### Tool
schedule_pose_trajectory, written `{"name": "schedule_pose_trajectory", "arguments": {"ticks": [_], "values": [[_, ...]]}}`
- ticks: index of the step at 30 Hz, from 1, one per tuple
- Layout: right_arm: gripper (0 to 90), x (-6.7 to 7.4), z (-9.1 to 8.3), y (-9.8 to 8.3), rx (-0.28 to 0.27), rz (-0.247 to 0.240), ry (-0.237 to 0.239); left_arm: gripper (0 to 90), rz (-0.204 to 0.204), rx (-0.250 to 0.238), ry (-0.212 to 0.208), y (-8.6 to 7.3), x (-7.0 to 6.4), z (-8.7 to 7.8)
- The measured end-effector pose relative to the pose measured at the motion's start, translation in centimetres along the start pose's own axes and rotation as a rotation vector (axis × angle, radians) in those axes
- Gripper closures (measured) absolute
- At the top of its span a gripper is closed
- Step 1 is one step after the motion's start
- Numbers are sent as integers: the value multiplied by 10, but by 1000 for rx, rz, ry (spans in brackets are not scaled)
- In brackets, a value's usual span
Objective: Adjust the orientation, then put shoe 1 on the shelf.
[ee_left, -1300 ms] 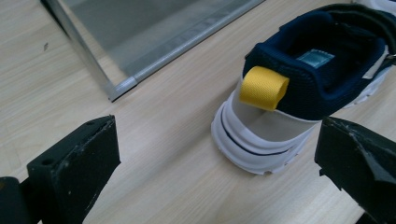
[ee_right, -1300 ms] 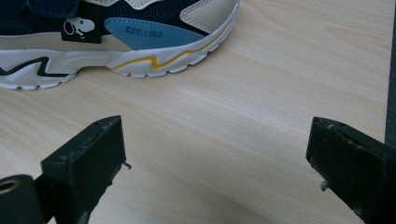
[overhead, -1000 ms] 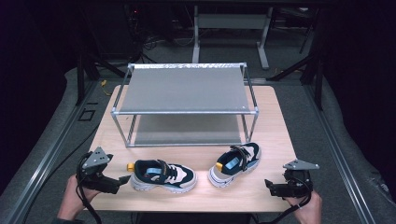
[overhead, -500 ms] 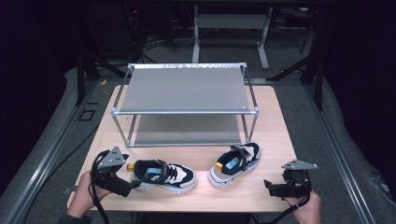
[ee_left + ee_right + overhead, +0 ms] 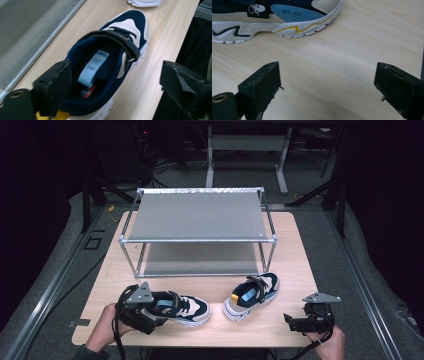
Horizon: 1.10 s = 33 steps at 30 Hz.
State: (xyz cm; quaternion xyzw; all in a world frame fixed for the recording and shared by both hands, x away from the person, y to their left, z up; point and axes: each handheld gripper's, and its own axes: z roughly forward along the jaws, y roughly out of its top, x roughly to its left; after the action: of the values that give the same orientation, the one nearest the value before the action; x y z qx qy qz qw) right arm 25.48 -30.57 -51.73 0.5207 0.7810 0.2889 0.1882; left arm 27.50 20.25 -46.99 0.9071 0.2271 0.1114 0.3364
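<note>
The wooden table (image 5: 300,250) carries everything, and beyond both grippers, at its far half, stands a metal shoe rack (image 5: 197,217) with two grey shelves. Nearer the person lie two sneakers. The left sneaker (image 5: 180,306), navy and cream with a white sole, lies right at the left gripper (image 5: 150,315), its heel end between the jaws and its toe pointing away toward the other shoe. In the left gripper view one jaw sits at the inner side of the heel collar, over the shoe's opening, while the other stands well off the outer side above bare wood; the jaws have just been closing, with the heel between them but not yet pressed. A light blue tag (image 5: 93,67) lies inside that shoe under its strap (image 5: 117,40). The right sneaker (image 5: 251,295) lies ahead and to the left of the right gripper (image 5: 295,322), apart from it. That gripper rests low near the table's near edge, jaws spread wide over bare wood, holding nothing.
</note>
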Motion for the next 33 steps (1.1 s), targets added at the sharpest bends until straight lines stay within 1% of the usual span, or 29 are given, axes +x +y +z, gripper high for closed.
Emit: {"name": "schedule_pose_trajectory", "arguments": {"ticks": [1, 2, 4, 5, 6, 7, 8, 9, 10, 11, 12, 14, 15, 19, 20, 22, 23, 24, 25, 27, 28, 30, 31, 32, 33], "values": [[64, 0, 0, 0, 0, 1, -2, 168, 5, 6, -5, 1, -1, 2], [64, 0, 0, 0, 0, 1, -2, 168, 10, 8, -11, 1, -1, 4], [65, 0, 0, 0, 0, 5, -3, 226, 13, 11, -25, 2, -2, 7], [65, -1, -1, 0, -7, 4, -1, 281, 19, 16, -32, 2, -2, 8], [65, -1, -1, 0, -7, 4, -1, 281, 21, 18, -33, 2, -2, 10], [66, -1, -1, -1, -3, 9, -4, 364, 26, 25, -40, 3, -2, 12], [67, -1, -1, -1, -4, 9, -12, 388, 26, 25, -40, 3, -2, 12], [67, -1, -1, -1, -4, 9, -12, 388, 29, 29, -48, 3, -2, 14], [68, -2, -1, -2, 0, 10, -6, 469, 33, 46, -44, 3, -2, 17], [68, -2, -1, -2, 0, 10, -6, 484, 33, 46, -44, 3, -2, 17], [68, -2, -1, -2, 0, 11, -3, 484, 61, 71, -62, 3, -2, 18], [68, -3, -2, -3, 1, 12, -13, 541, 83, 91, -69, 2, -4, 23], [68, -3, -2, -3, 1, 12, -15, 553, 85, 96, -67, 1, -4, 24], [69, -4, -2, -3, 2, 18, -16, 653, 74, 70, -58, -1, 1, 25], [69, -4, -2, -3, 2, 18, -16, 678, 74, 70, -58, -1, 1, 25], [70, -5, -3, -3, 13, 17, -16, 695, 88, 76, -62, -1, 1, 24], [72, -5, -1, -4, -6, 19, -22, 709, 90, 76, -63, -1, 2, 25], [72, -5, -1, -4, -1, 24, -26, 730, 93, 77, -66, -1, 2, 25], [72, -6, -1, -5, -1, 28, -26, 741, 107, 79, -68, -1, 1, 24], [72, -6, -1, -5, 3, 29, -22, 776, 113, 75, -71, -1, 1, 24], [72, -6, -1, -5, 4, 28, -16, 794, 119, 63, -70, 0, -1, 24], [73, -7, -1, -6, 1, 33, -19, 811, 105, 59, -45, 0, -2, 24], [73, -7, -2, -6, 3, 34, -22, 812, 92, 50, -22, 0, -3, 24], [73, -7, -2, -6, 3, 34, -22, 815, 92, 50, -22, 0, -3, 24], [73, -8, -2, -6, 1, 35, -22, 815, 76, 47, -15, 0, -3, 23]]}}
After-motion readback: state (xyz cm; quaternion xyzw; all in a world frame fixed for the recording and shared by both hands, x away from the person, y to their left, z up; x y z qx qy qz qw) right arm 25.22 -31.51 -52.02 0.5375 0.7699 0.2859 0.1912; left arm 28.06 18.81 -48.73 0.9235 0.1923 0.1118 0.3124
